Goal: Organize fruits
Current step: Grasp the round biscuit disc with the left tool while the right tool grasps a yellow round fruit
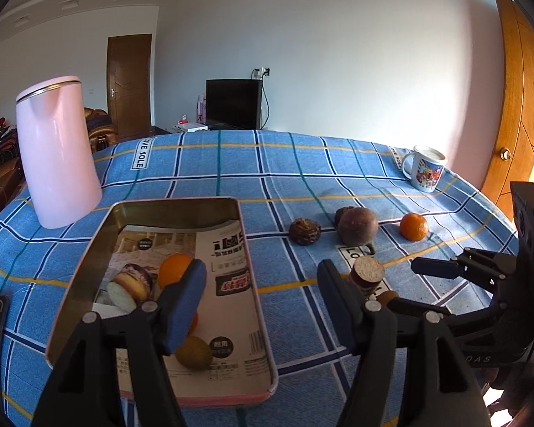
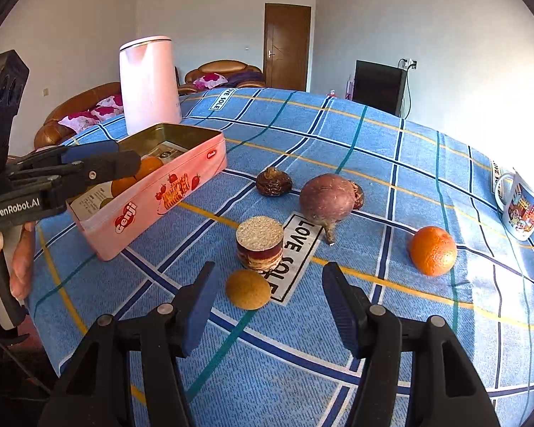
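Fruit status, left wrist view: left tool hangs over the near end of the pink rectangular metal tin, jaws apart, nothing between the pads. Left pad overlaps a round orange citrus fruit inside the tin; a brown-green kiwi-like fruit lies just below it on the printed paper liner. Liner text too small to read. Right of the tin on the blue checked cloth over the tabletop: dark wrinkled round fruit, dull purple round fruit with stem, loose orange, short layered cylinder with pale grainy top. Cloth labels read "LOVE SOLE". Pale pink kettle-like jug stands behind the tin, printed white mug at the far right edge. Right tool enters from the right, near the cylinder.

Right wrist view: right tool open, empty; small round tan fruit sits just ahead of the left pad, not touched. Cylinder directly behind it, purple fruit and wrinkled fruit further on, orange off to the right. Tin side reads "Genji". Left tool, marked "GenRobot.AI", reaches over the tin rim, held by a hand. Mug at far right.
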Motion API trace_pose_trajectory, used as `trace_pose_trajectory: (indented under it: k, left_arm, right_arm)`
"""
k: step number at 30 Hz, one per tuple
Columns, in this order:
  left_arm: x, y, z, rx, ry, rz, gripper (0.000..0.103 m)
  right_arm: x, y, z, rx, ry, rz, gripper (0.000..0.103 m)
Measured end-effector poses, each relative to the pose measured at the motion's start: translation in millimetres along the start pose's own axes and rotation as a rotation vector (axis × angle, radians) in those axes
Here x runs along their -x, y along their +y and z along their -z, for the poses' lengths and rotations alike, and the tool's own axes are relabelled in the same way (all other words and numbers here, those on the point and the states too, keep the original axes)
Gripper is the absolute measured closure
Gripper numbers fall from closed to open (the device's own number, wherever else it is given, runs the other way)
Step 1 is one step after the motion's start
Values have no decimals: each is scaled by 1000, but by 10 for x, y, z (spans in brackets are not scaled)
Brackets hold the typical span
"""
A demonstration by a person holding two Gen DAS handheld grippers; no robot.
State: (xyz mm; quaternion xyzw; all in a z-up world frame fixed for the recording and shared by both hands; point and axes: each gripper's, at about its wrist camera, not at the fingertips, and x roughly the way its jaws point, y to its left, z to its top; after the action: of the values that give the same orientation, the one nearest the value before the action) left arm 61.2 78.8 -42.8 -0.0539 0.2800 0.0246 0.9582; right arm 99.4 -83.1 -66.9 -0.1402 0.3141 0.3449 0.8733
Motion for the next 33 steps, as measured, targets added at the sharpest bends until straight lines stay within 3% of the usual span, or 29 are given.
trace_pose_trajectory:
  k: [6,8,9,11,16,22,26,33]
  left_arm:
    - [-45,-113,11,-17,13,6,36]
    - [-61,-153,3,-22,15,7,36]
    - [-70,-176,-1,-26,16,9,36]
    - [-84,-231,-12,-34,18,18,36]
    - [-137,-388,-49,-60,23,33,36]
    - [-329,-622,-90,-94,64,57,36]
    - [-481,-799,-87,-117,109,82,36]
    - [-727,-968,-89,-130,201,101,38]
  right_arm:
    - [-201,45,-11,11,94,-40,42]
    - [-257,40,-8,3,122,-57,52]
    - [-279,37,-15,2,129,-64,65]
    - [-287,46,-16,8,135,-64,72]
    - [-97,-44,-28,-18,53,-23,72]
    - [192,-521,-59,-135,-81,158,72]
    - [213,-737,-25,-206,-90,160,72]
    - [238,-770,-33,-216,-108,149,72]
